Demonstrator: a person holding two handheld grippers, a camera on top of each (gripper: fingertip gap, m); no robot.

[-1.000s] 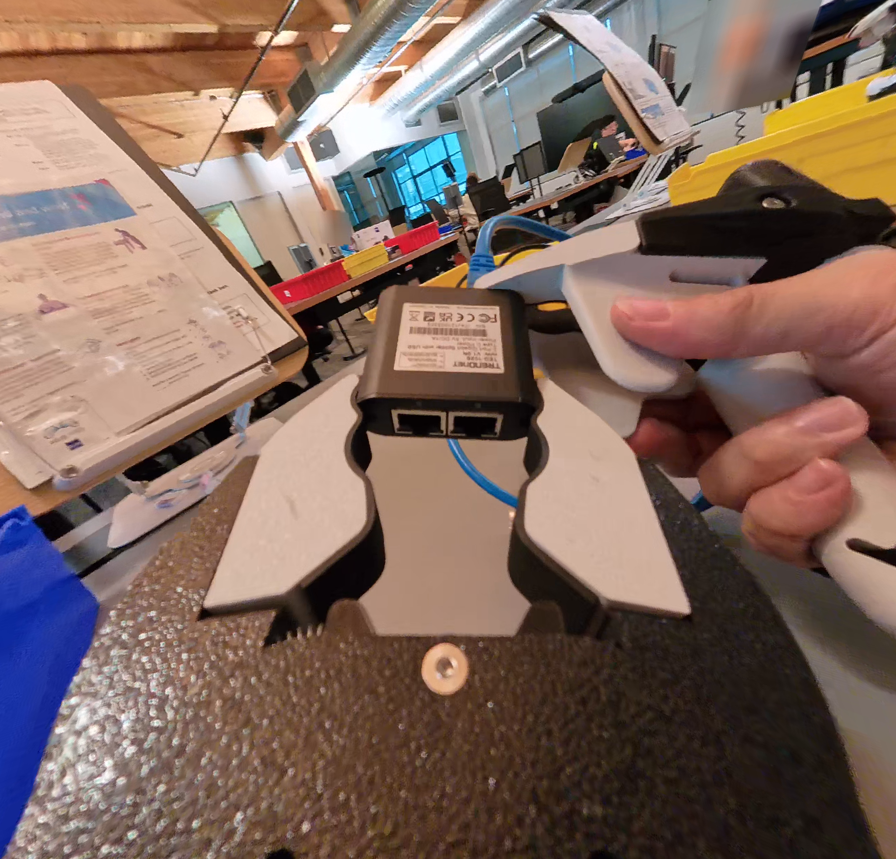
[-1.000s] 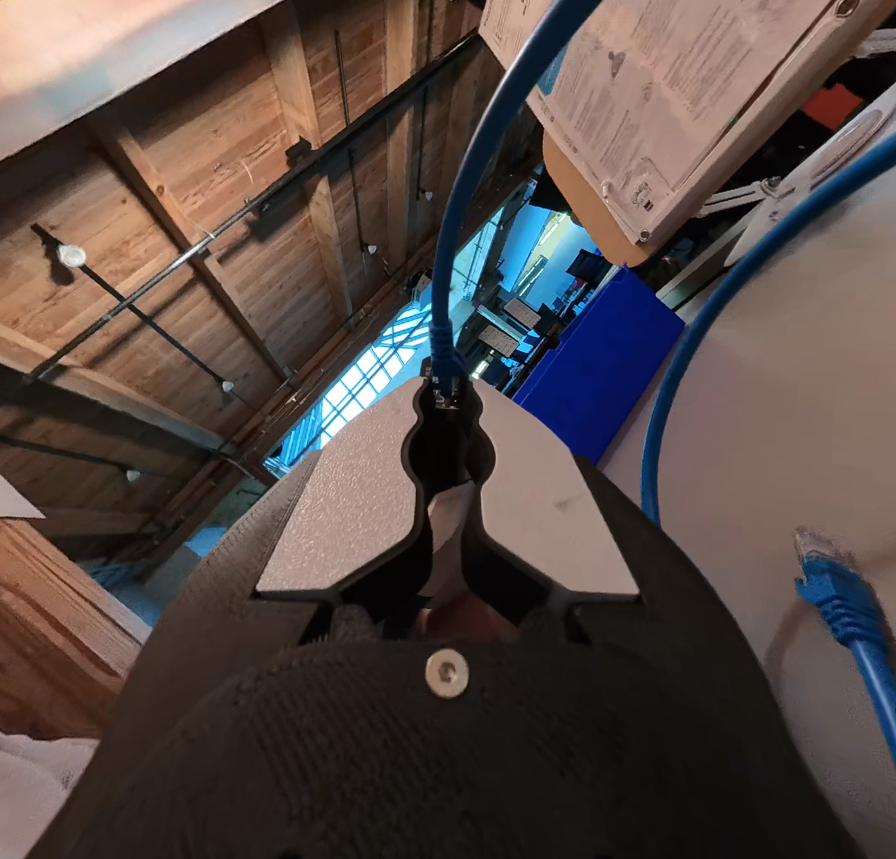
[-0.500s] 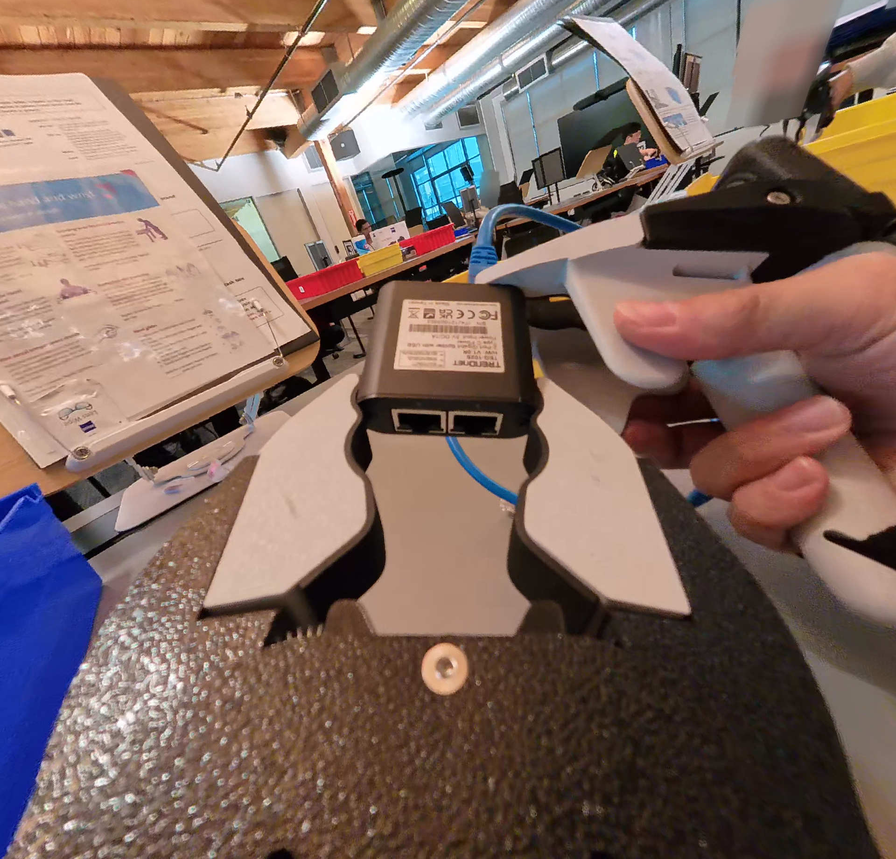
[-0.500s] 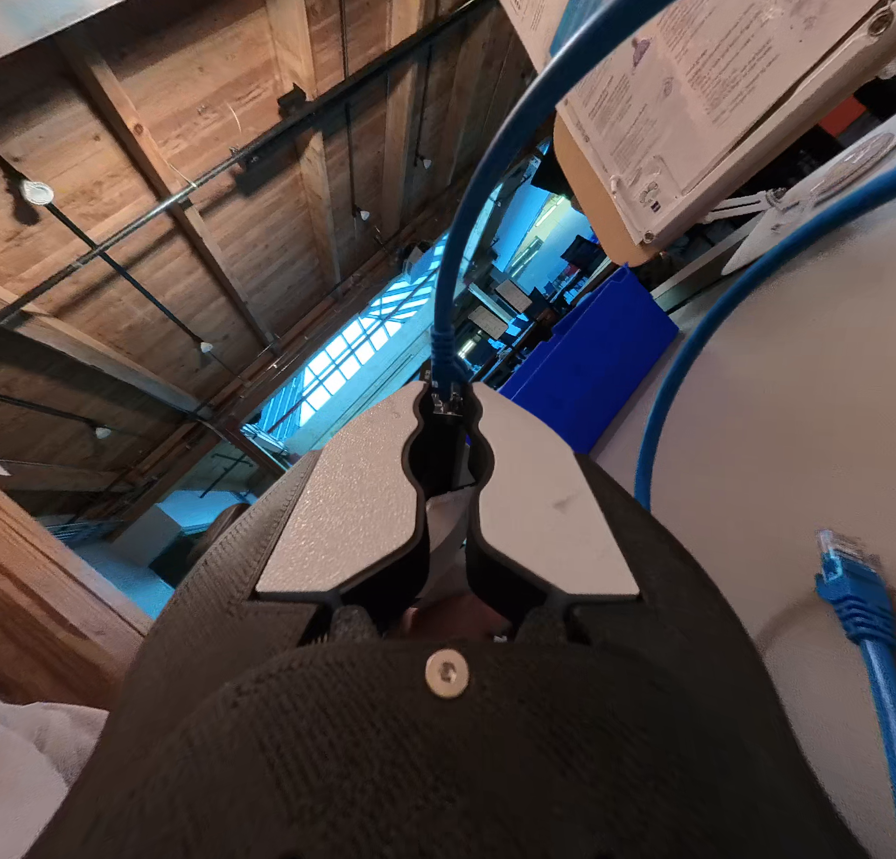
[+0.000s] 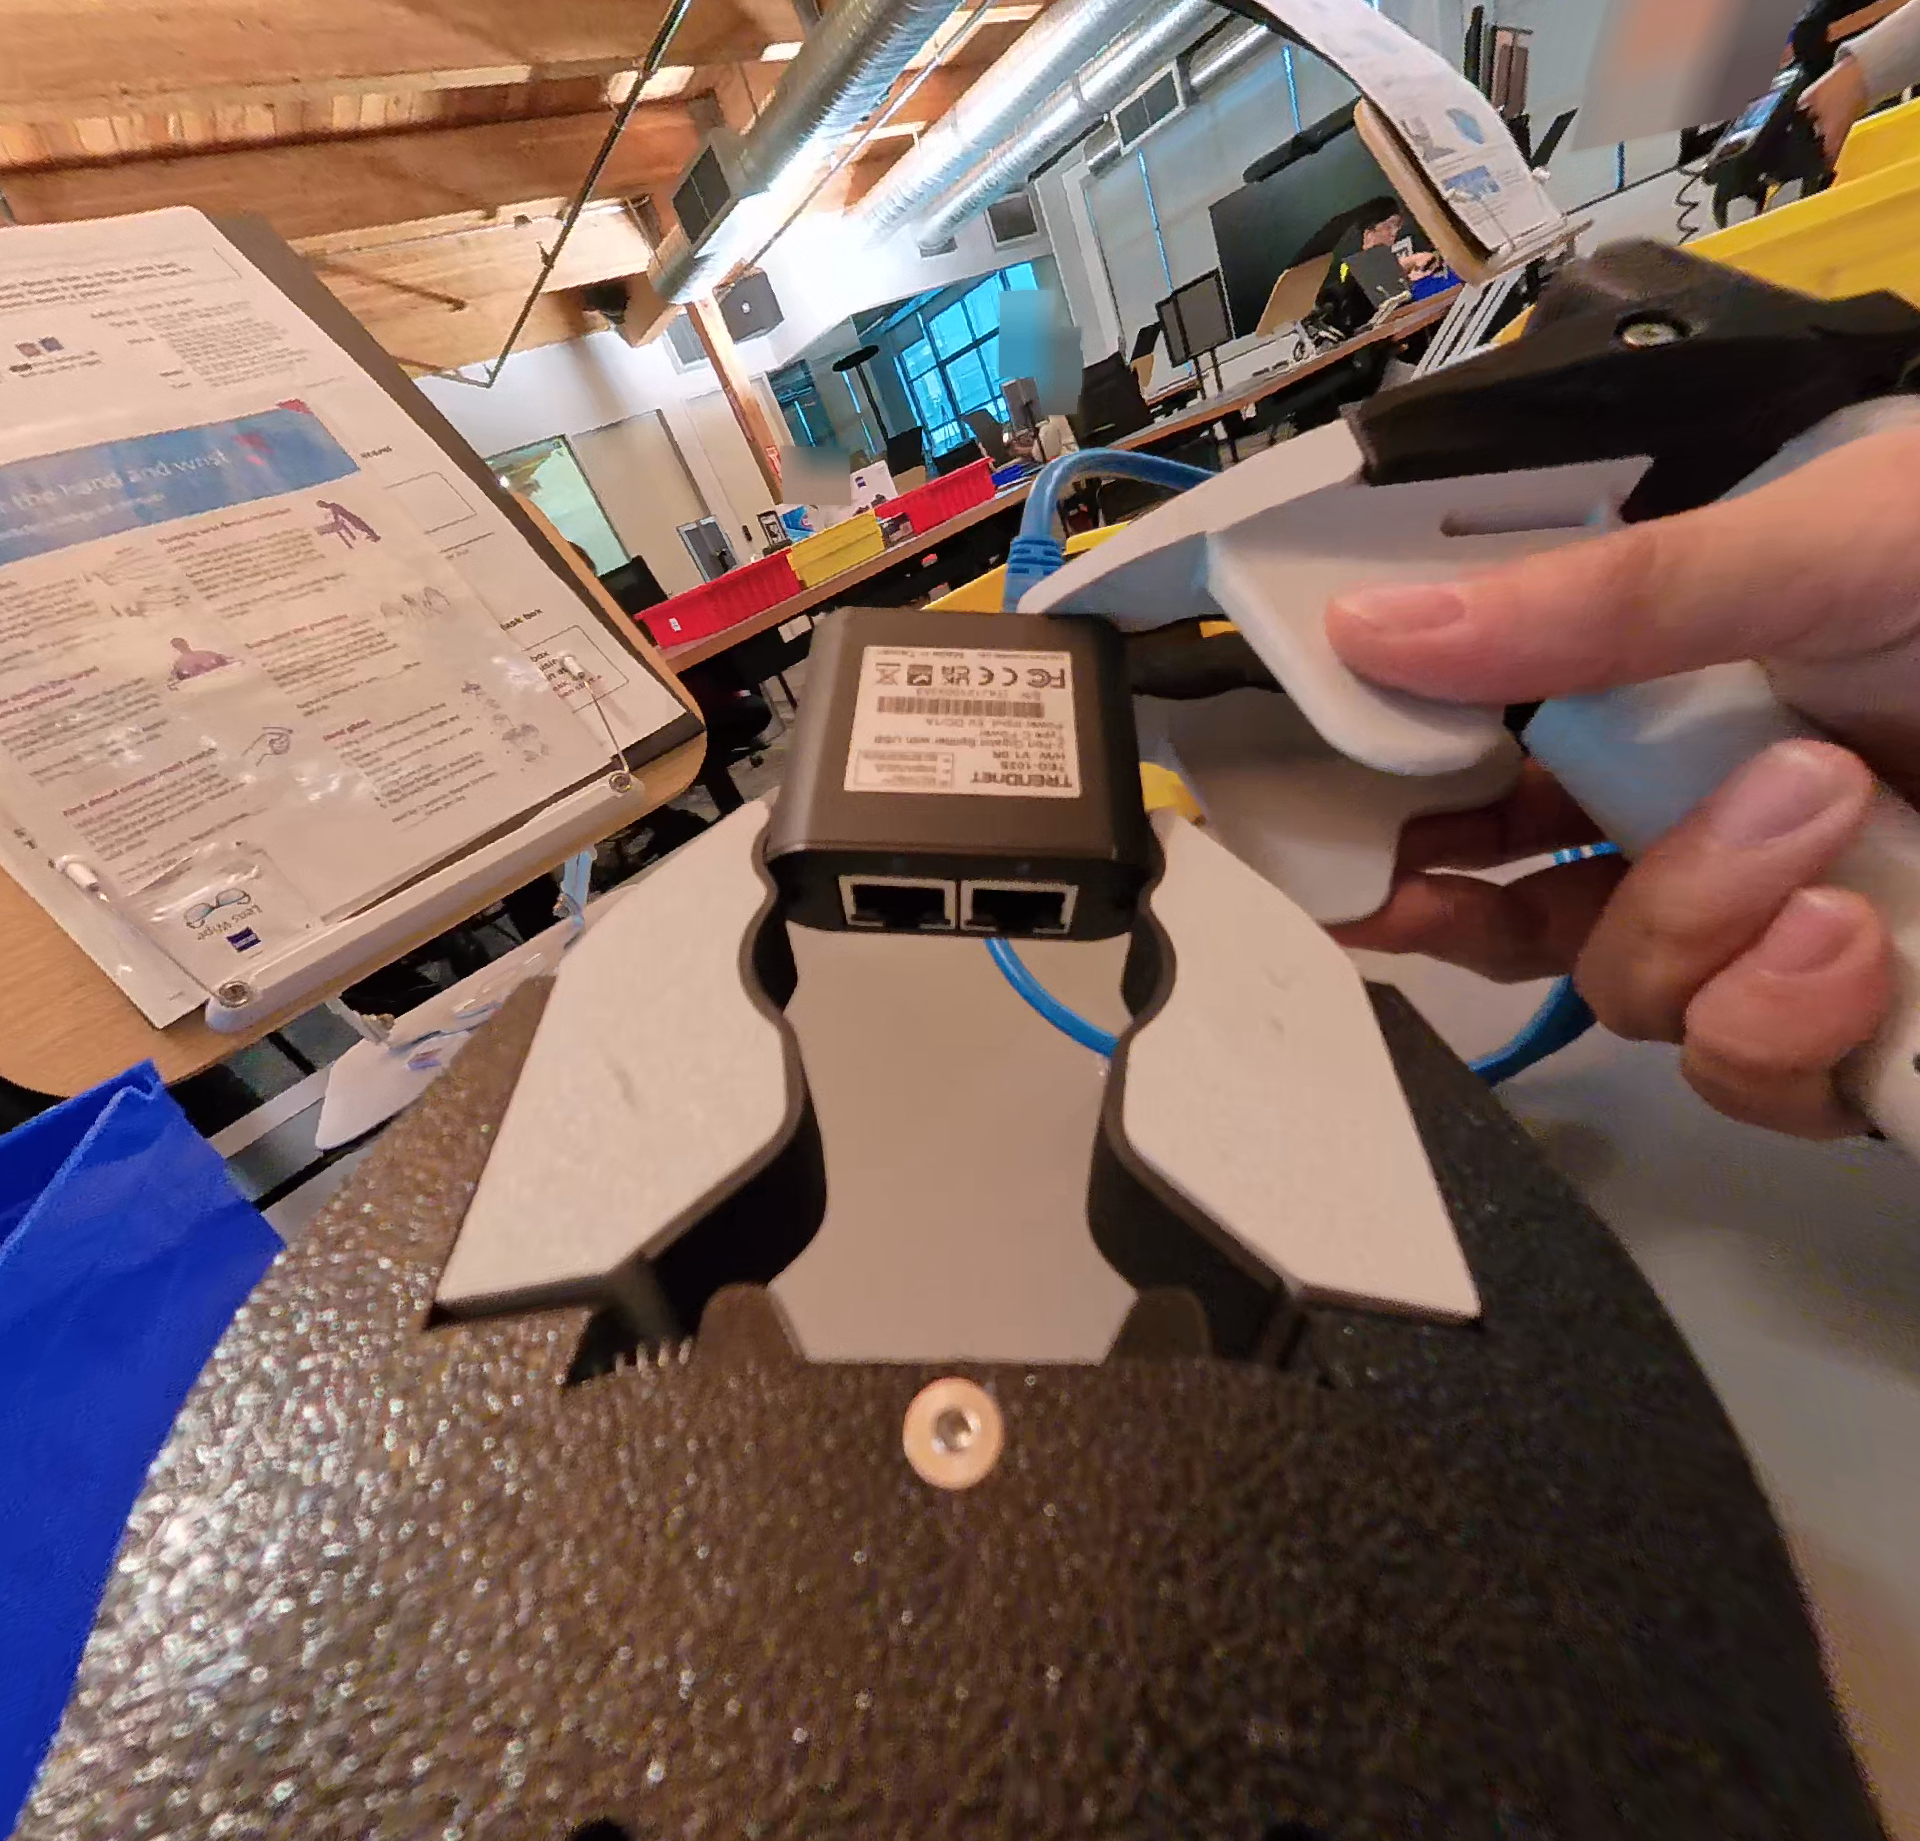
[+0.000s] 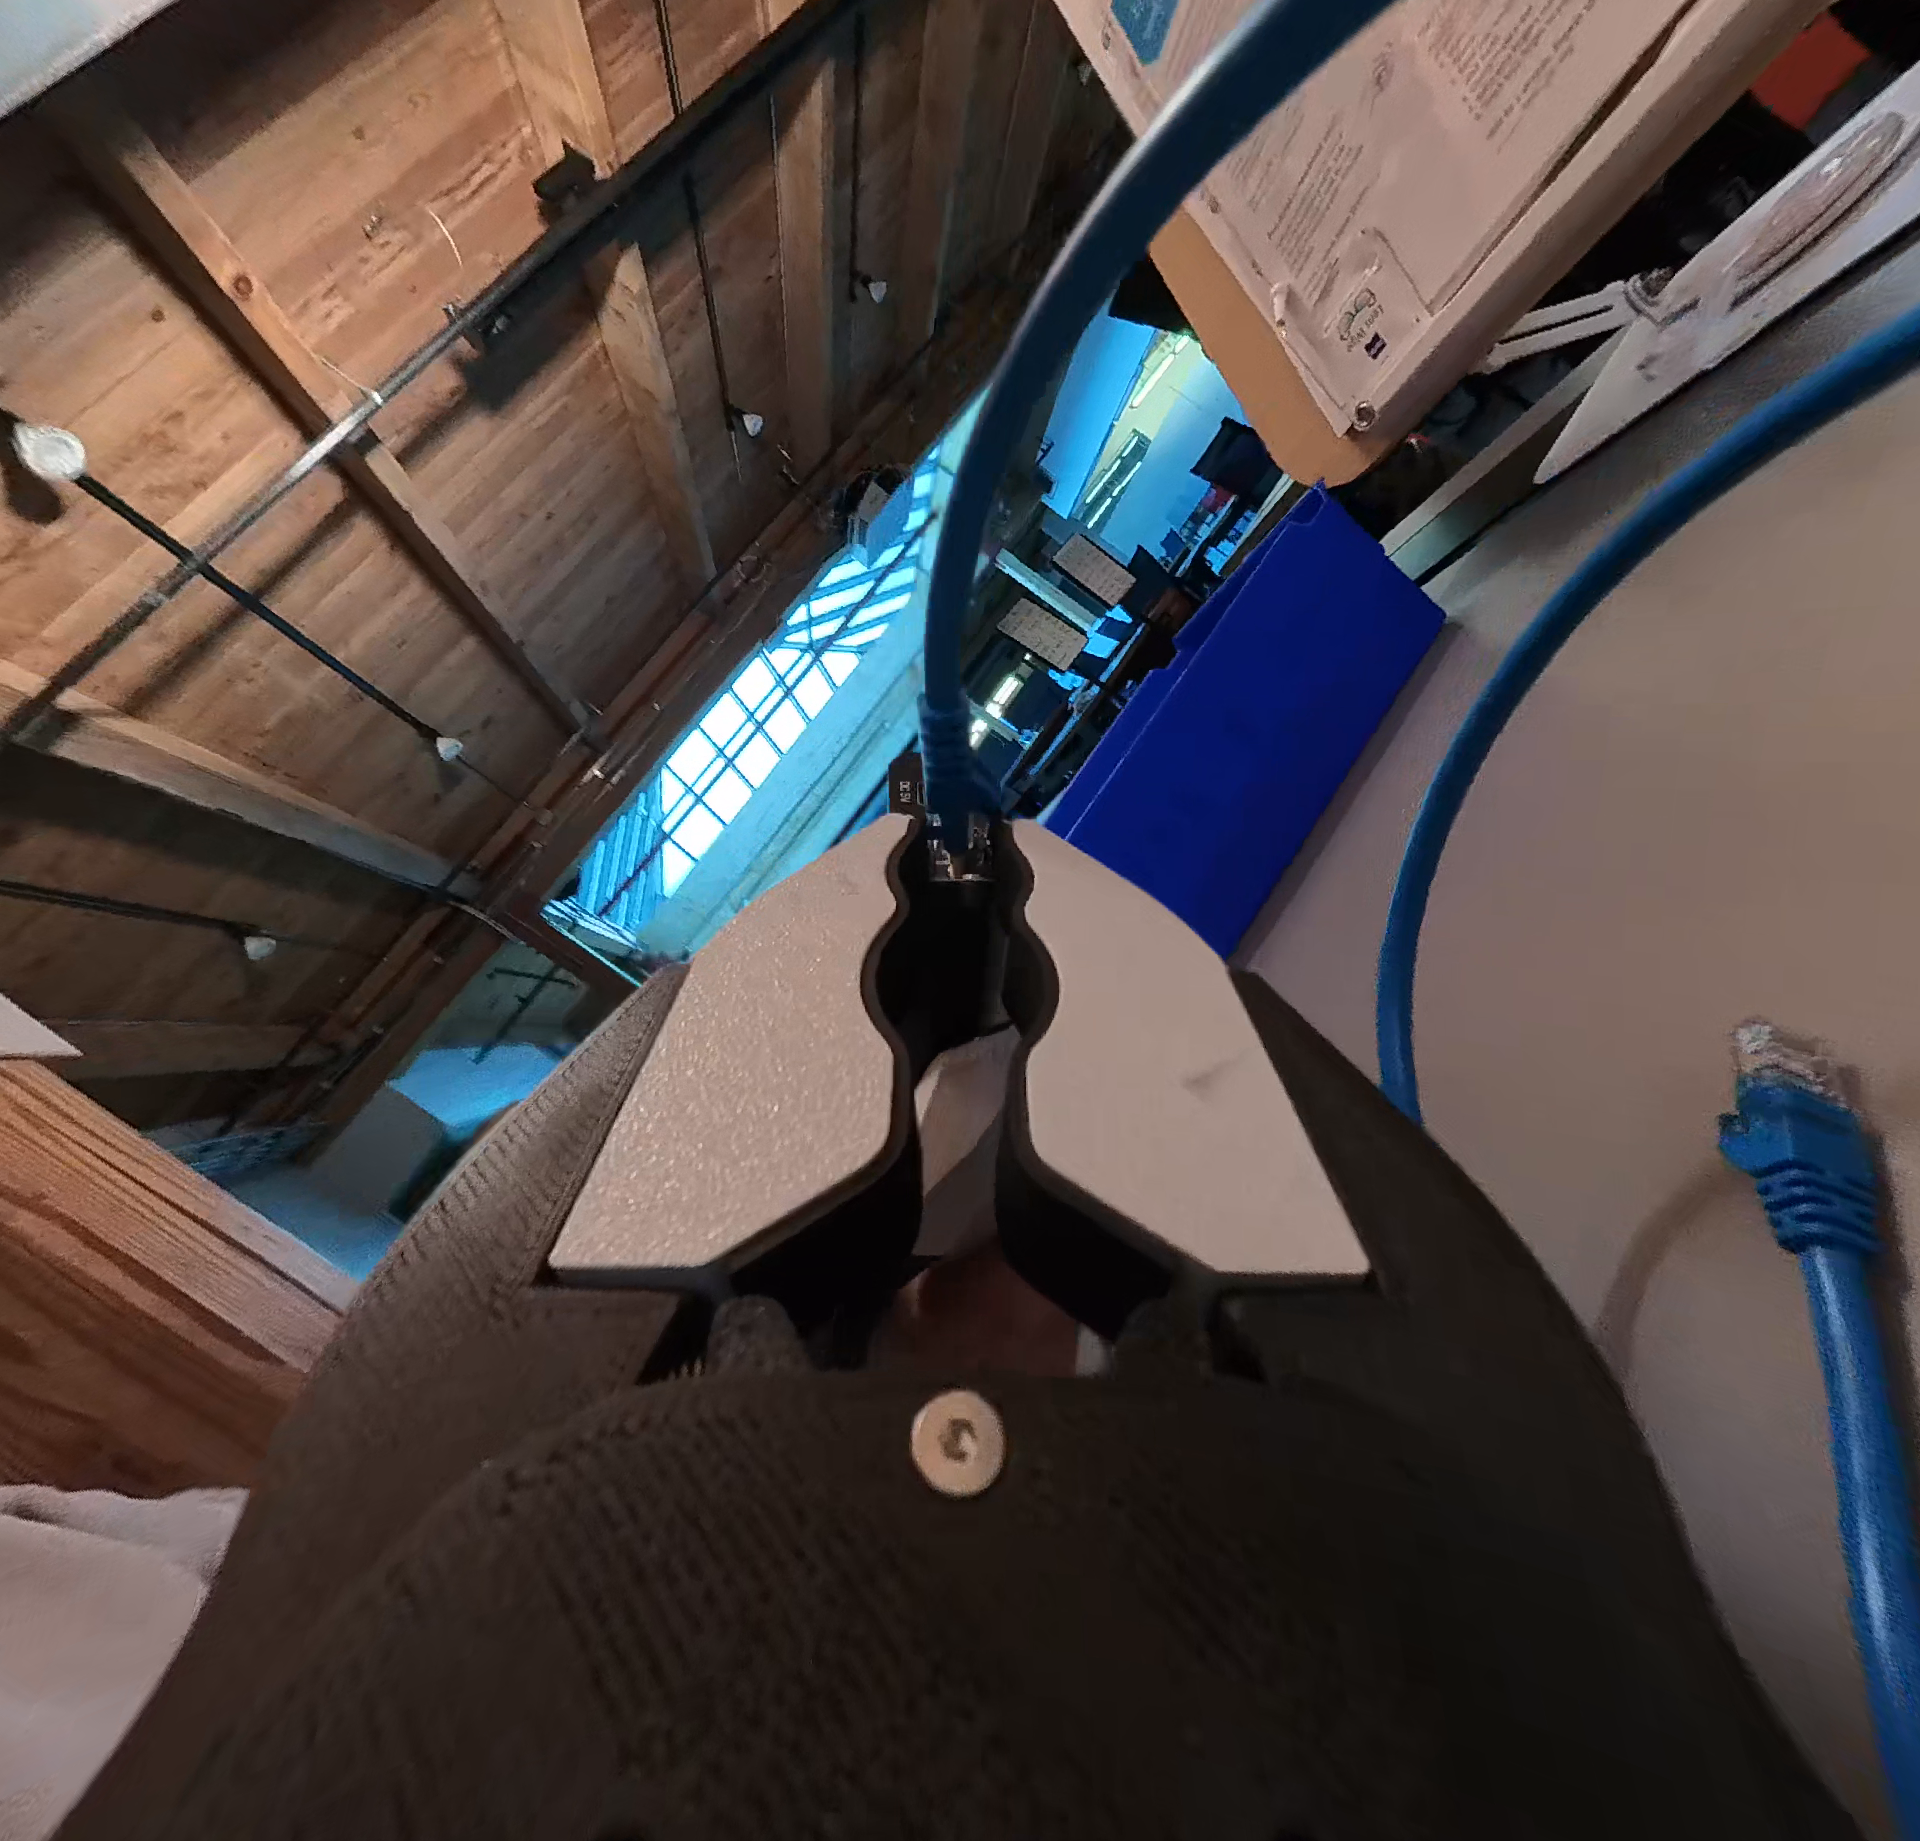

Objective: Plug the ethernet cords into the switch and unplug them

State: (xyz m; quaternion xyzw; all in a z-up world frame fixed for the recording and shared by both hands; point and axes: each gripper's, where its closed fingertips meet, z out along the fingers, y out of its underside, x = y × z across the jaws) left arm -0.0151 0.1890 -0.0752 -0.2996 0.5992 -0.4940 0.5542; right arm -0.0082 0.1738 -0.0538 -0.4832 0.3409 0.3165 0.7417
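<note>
My left gripper [image 5: 958, 887] is shut on a small black switch [image 5: 958, 763], held off the table with its two empty ports [image 5: 956, 903] facing me. My right gripper [image 6: 958, 846] is shut on the plug of a blue ethernet cord [image 6: 951, 752], whose cable arcs up and away. In the left wrist view the right gripper [image 5: 1226, 565] sits just behind and right of the switch, held by a hand [image 5: 1683, 752], with the blue plug [image 5: 1034, 560] at its tip. A second blue cord's plug [image 6: 1797, 1147] lies loose on the white table [image 6: 1662, 856].
A clipboard stand with printed sheets [image 5: 260, 628] stands at the left. A blue bin [image 5: 94, 1376] is at the near left, also in the right wrist view [image 6: 1247, 711]. A yellow bin [image 5: 1829, 222] is at the right. Office desks lie beyond. My left and right fingertips are right by each other.
The right gripper with its plug has drifted slightly and tilted; the view has swung a little. The left gripper still holds the switch the same way.
</note>
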